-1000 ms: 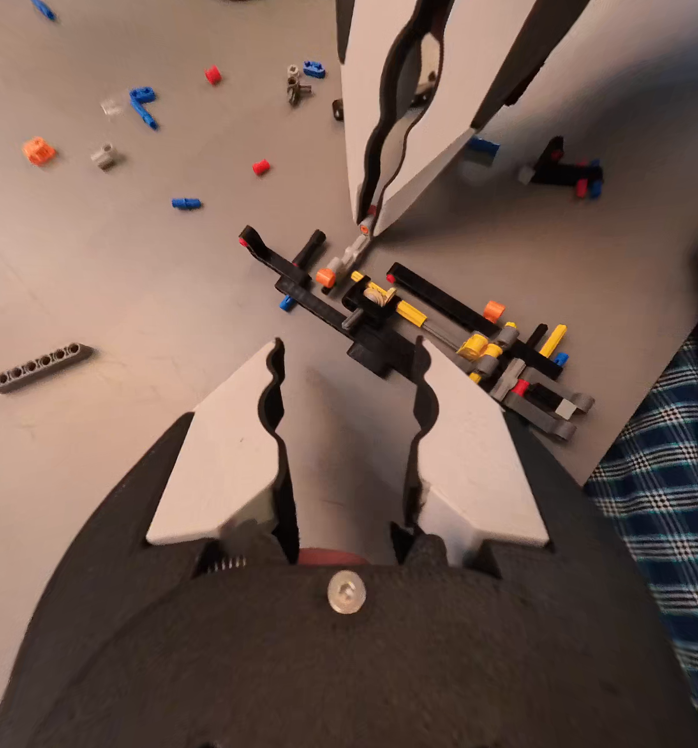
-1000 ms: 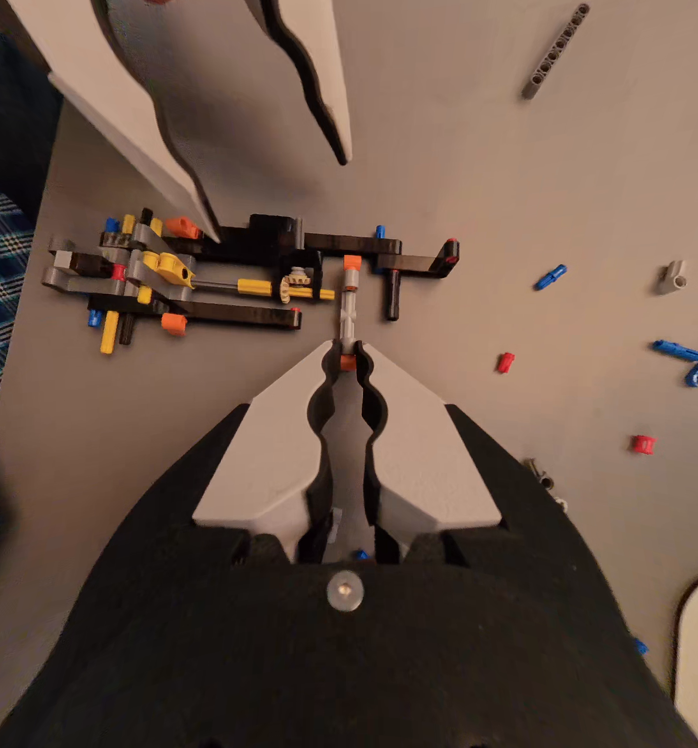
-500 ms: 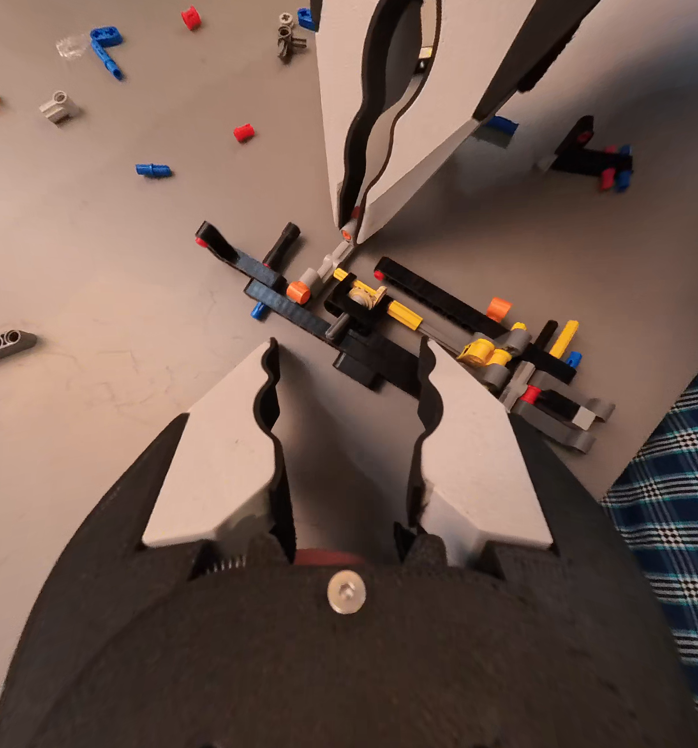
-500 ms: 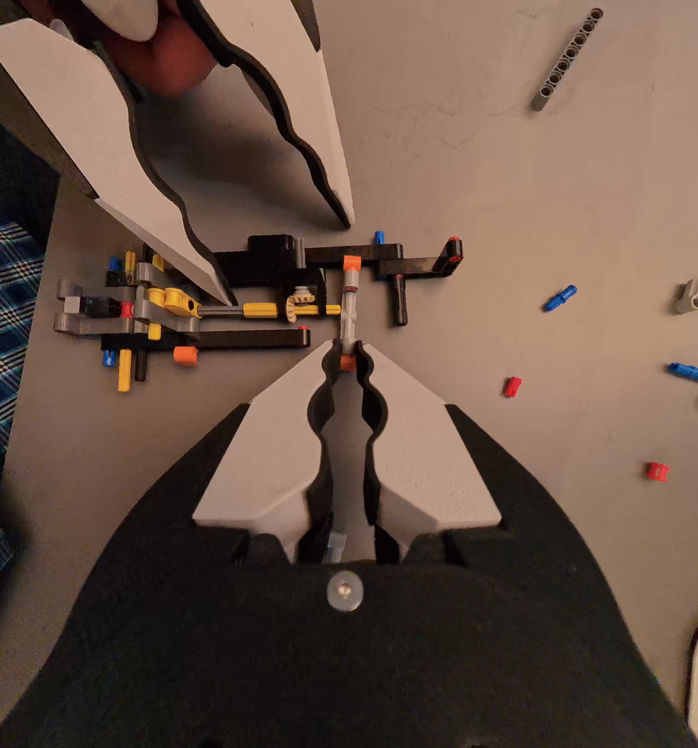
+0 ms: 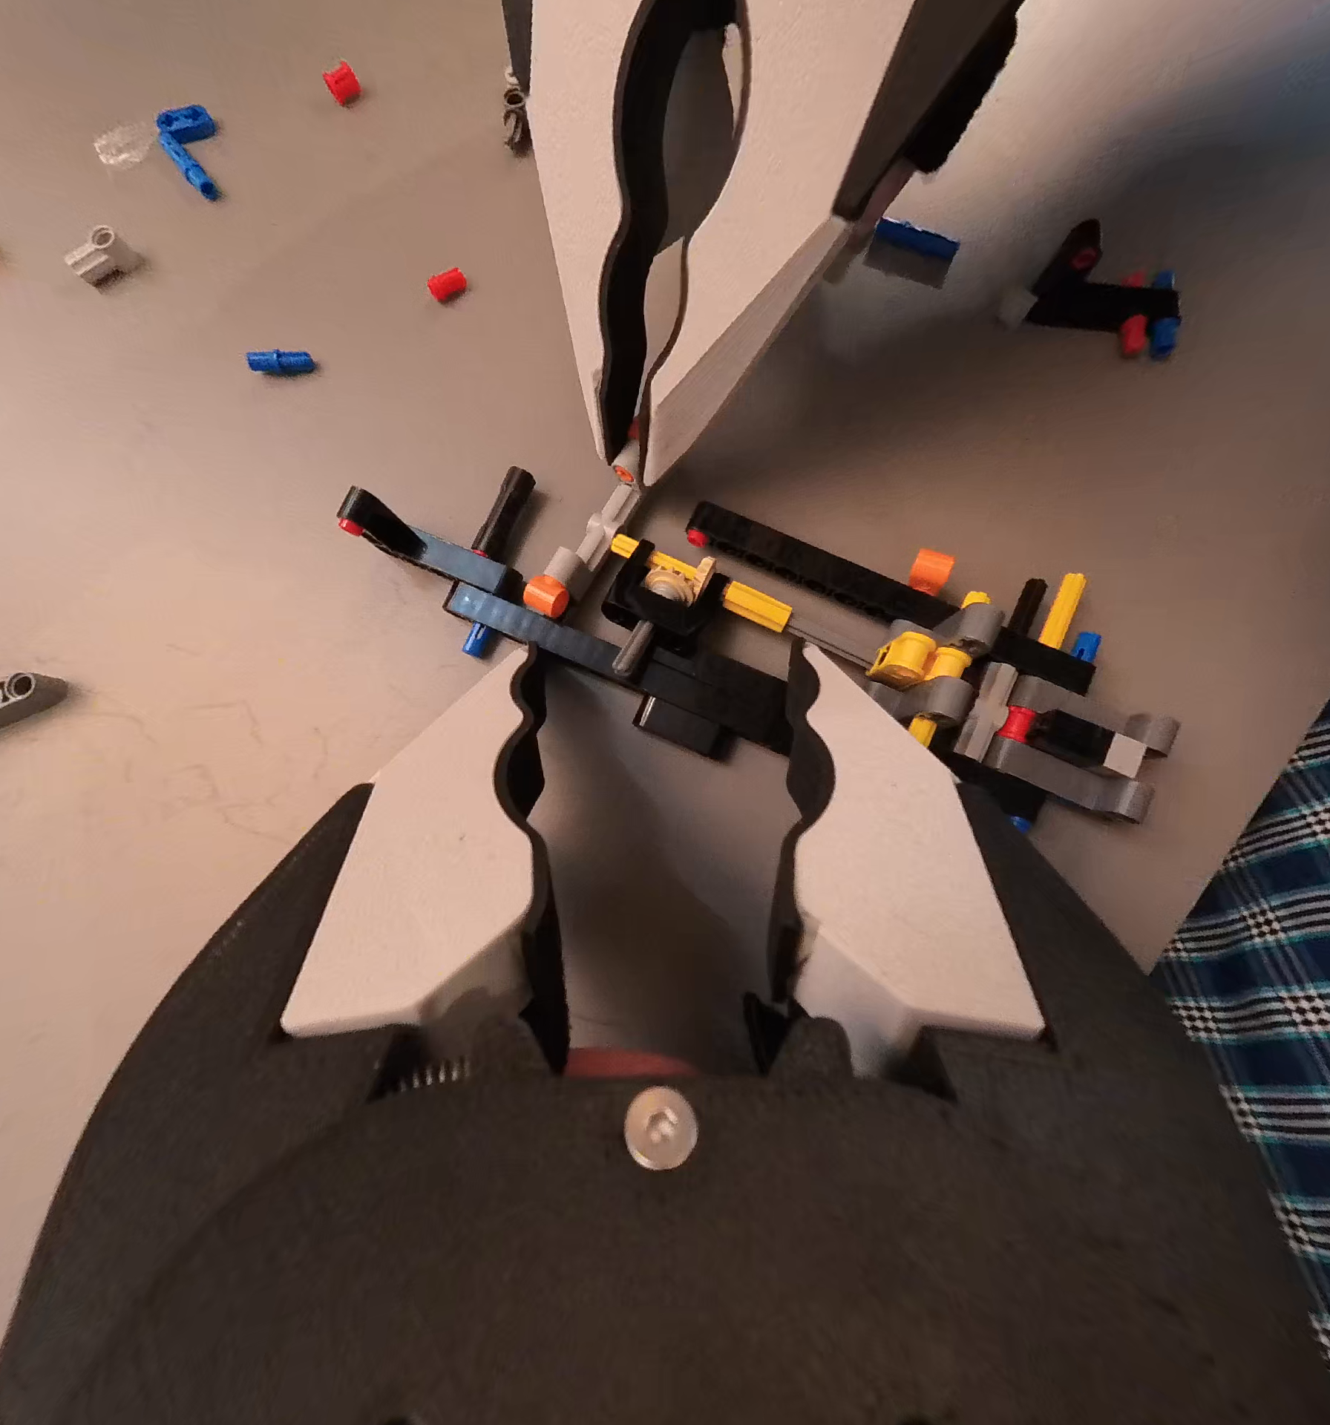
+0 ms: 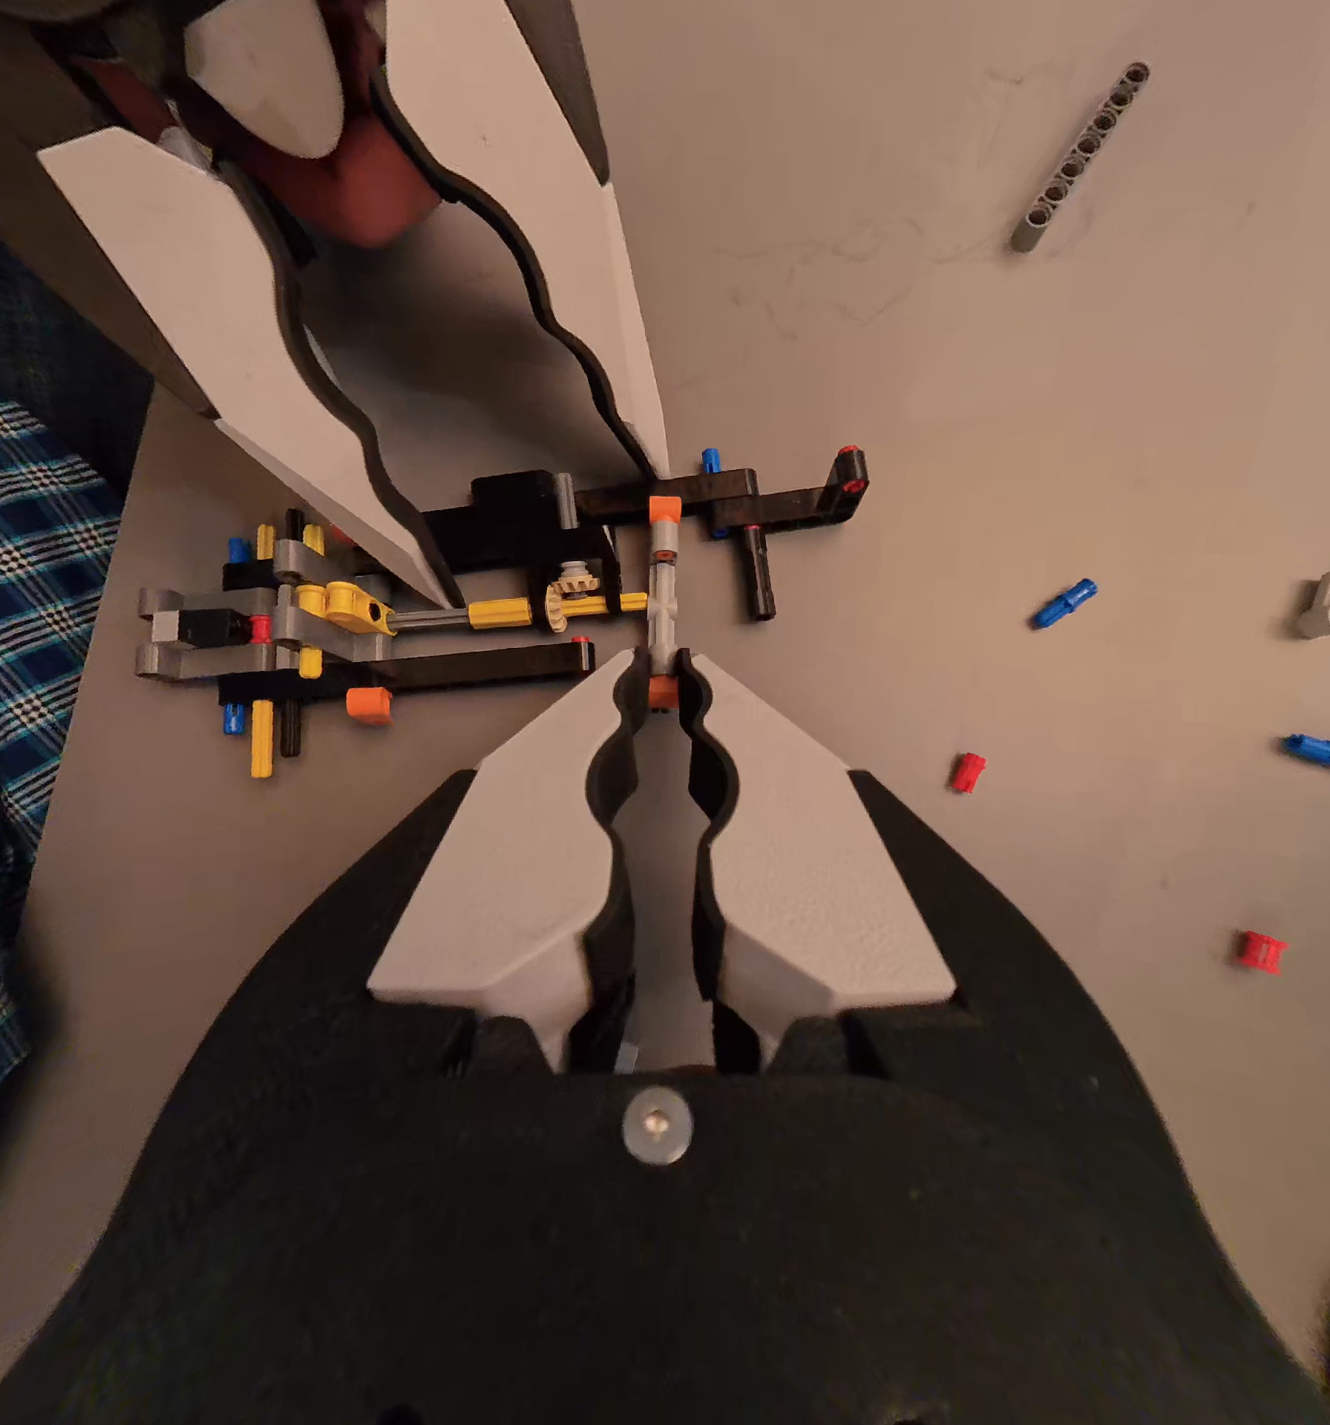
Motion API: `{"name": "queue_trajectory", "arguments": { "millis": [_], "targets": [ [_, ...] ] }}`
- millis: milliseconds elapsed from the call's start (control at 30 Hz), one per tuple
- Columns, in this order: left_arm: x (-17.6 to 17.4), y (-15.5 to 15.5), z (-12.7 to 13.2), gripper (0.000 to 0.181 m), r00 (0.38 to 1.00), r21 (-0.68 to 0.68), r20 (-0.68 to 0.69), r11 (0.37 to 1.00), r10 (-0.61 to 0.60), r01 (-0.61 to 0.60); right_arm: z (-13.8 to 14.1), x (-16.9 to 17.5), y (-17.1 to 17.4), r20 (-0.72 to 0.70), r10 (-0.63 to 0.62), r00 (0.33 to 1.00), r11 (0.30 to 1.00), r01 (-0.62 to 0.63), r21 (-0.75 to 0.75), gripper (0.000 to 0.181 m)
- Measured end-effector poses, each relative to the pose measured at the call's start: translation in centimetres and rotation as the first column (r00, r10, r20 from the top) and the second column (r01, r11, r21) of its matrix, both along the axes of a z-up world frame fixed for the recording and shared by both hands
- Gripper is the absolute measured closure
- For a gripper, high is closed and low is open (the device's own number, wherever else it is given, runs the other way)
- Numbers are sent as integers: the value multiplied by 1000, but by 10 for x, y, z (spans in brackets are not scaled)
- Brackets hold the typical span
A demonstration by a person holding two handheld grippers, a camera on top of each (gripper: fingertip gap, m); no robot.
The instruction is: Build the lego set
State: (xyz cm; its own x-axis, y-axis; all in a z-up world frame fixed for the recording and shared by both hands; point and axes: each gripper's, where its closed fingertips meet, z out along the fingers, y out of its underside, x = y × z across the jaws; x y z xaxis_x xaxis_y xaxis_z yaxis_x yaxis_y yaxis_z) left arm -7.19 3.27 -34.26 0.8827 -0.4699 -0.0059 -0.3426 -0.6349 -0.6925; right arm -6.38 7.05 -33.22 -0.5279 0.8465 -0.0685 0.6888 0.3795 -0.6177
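My right gripper (image 6: 660, 665) has its fingers clenched on the orange end of a grey axle piece (image 6: 662, 586), which runs from my fingertips into the lego assembly (image 6: 508, 524). The assembly lies flat on the counter (image 6: 955, 385), close to the edge where a plaid-clad person (image 6: 6, 586) sits. My left gripper (image 5: 666, 663) has its fingers spread wide, the tips resting at the assembly's black beam, one on either side of its thick block; whether they press it I cannot tell. Loose blue pins (image 5: 280, 361), red bushes (image 5: 446, 284) and a grey holed beam (image 6: 1082, 154) lie scattered further out across the counter.
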Motion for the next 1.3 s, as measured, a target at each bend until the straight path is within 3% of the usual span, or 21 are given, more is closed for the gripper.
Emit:
{"name": "queue_trajectory", "arguments": {
  "millis": [33, 433, 667, 833, 1033, 1300],
  "targets": [
    [0, 0, 0, 120, 1000, 0, -1, 1000, 1, -1, 0, 0, 0, -3, 10, 1000, 1000, -10, 4, 177],
    [-1, 1, 0, 121, 1000, 9, 2, 1000, -1, 1, 4, 2, -4, -53, 187, 981, 980, -182, 81, 177],
    [-1, 1, 0, 122, 1000, 18, 8, 1000, 3, -3, 5, 5, -7, -67, 267, 961, 963, -264, 53, 177],
    [-1, 1, 0, 120, 1000, 28, 3, 1000, 5, -6, 2, 6, -7, -69, 300, 951, 953, -297, 58, 177],
    [-4, 5, 4, 104, 995, 84, -98, 996, -9, 17, 1, 6, -5, -75, 298, 952, 953, -292, 78, 177],
    [2, 9, 8, 107, 983, 99, -170, 992, -65, 82, 0, 10, -14, -81, 299, 951, 953, -294, 66, 177]
  ]
}}
